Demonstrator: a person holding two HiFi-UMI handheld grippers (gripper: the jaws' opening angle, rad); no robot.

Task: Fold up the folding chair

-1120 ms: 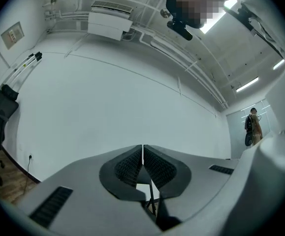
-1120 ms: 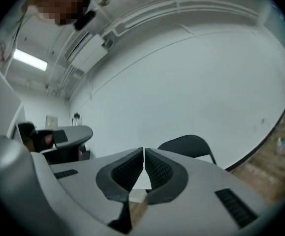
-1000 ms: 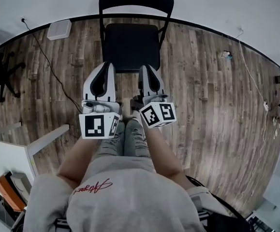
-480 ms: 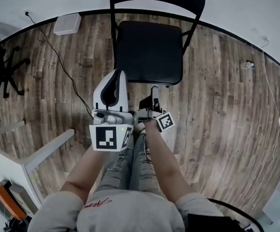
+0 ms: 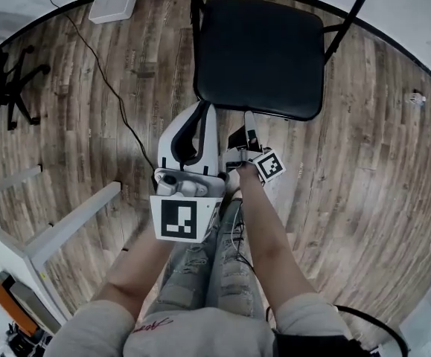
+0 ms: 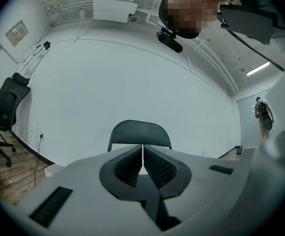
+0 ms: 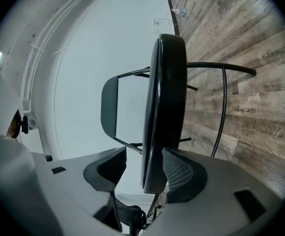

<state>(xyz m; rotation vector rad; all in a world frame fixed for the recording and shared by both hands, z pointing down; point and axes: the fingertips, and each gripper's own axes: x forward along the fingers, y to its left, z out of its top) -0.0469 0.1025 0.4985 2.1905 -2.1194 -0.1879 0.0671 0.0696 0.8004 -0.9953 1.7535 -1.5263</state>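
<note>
The black folding chair stands unfolded on the wood floor, its seat [image 5: 260, 50] at the top of the head view. My left gripper [image 5: 202, 110] is shut and empty, just short of the seat's front edge; in the left gripper view its jaws [image 6: 142, 156] meet below the chair's backrest [image 6: 140, 131]. My right gripper [image 5: 249, 121] is rolled onto its side at the seat's front edge. Its jaws [image 7: 144, 168] have just been opening. The seat [image 7: 169, 97] shows edge-on between them, close to the right pad [image 7: 181, 173], with a gap at the left pad. The backrest [image 7: 109, 104] shows beyond.
A white box [image 5: 113, 4] lies by the wall at the back left, with a black cable [image 5: 103, 80] trailing across the floor. An office chair's base [image 5: 14, 88] is at far left. A white table leg [image 5: 62, 225] is near my left arm. My legs are below the grippers.
Both grippers have sunk and come up to the seat's front edge. The right gripper has rolled onto its side and its jaws have parted around the seat's edge. The chair looms larger.
</note>
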